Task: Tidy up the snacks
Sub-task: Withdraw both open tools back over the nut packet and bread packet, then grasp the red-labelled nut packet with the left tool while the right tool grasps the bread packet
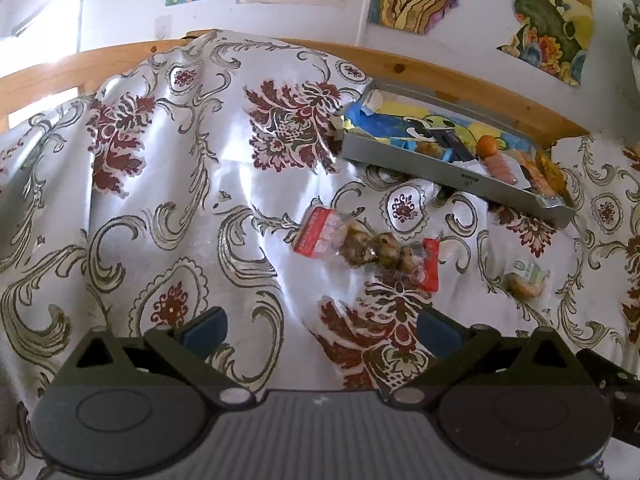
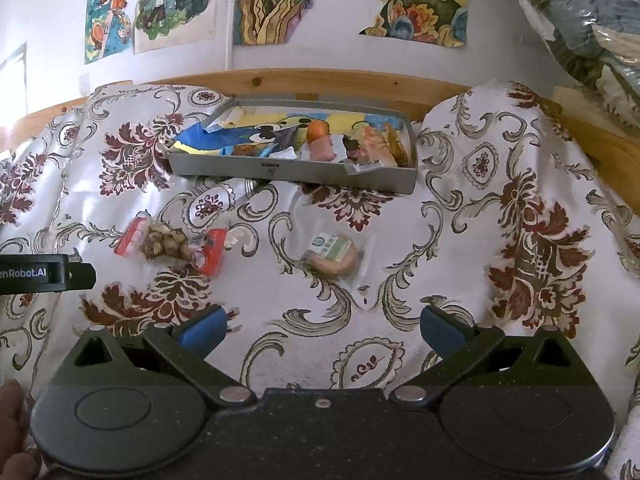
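Two grippers sit nearest you, both with their blue-padded fingers spread wide and nothing between them. Your left gripper (image 1: 322, 330) hangs over the patterned cloth (image 1: 160, 184), and your right gripper (image 2: 322, 330) does the same a little further right; from the right wrist view you can see part of the left tool's black body (image 2: 48, 274) poking in at the left edge, with your fingertips (image 2: 12, 432) at the bottom left corner.

Just beyond the left gripper lies a red-ended packet of brown snacks (image 1: 366, 248), flat on the cloth and slightly angled; in the right wrist view the same packet (image 2: 172, 246) sits to the left of centre. Near it, to the right and apart from it, rests a clear-wrapped round pastry with a green label (image 2: 334, 258), ahead of your right gripper; the left camera catches it blurred at its right side (image 1: 526, 276).

Further back stands a shallow grey tray (image 2: 292, 172) on the cloth, lined with a cartoon print. Its right half holds an orange fruit (image 2: 316, 130), a pink sausage-like snack (image 2: 324, 148) just in front of that, and several wrapped items you cannot make out clearly.

Behind the tray runs a wooden rail (image 2: 320, 80), then a white wall with colourful posters (image 2: 160, 4).
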Demonstrator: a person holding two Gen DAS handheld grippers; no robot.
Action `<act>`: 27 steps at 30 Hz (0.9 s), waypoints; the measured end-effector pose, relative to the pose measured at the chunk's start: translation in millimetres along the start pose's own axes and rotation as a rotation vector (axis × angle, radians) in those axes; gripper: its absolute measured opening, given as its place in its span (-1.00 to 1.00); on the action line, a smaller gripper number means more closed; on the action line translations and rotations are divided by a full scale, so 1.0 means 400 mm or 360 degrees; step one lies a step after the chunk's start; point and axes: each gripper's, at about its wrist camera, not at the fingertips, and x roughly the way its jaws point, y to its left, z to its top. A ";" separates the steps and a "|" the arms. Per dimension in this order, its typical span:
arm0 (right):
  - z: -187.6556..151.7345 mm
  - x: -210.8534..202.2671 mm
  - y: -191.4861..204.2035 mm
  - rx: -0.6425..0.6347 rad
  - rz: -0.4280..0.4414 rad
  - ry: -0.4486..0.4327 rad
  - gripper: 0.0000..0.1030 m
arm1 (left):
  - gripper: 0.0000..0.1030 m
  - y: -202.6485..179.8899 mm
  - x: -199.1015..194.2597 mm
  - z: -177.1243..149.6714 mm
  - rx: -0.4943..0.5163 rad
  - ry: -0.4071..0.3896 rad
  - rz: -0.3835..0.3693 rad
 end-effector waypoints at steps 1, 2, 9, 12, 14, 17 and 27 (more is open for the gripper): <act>0.001 0.002 -0.001 0.0005 0.0007 0.0005 0.99 | 0.99 -0.001 0.002 0.004 0.0005 -0.0003 -0.0005; 0.004 0.005 -0.002 0.0008 0.0019 0.0009 0.99 | 0.99 -0.002 0.003 0.007 0.0010 -0.0007 -0.0008; 0.038 0.038 -0.009 0.0030 0.0075 0.0016 0.99 | 0.99 -0.013 0.023 0.041 0.0041 -0.0029 -0.0028; 0.061 0.054 -0.016 0.0000 0.0079 -0.0012 0.99 | 0.99 -0.019 0.039 0.057 0.0056 -0.0025 -0.0035; 0.076 0.068 -0.023 -0.0026 0.0076 -0.0028 0.99 | 0.99 -0.025 0.052 0.067 0.0078 -0.0024 -0.0030; 0.092 0.096 -0.036 -0.0070 0.0073 -0.0041 0.99 | 0.99 -0.034 0.072 0.081 0.0113 -0.0026 -0.0033; 0.114 0.214 -0.069 -0.0267 0.0158 -0.0048 0.99 | 0.99 -0.055 0.166 0.108 0.0224 0.0025 -0.0175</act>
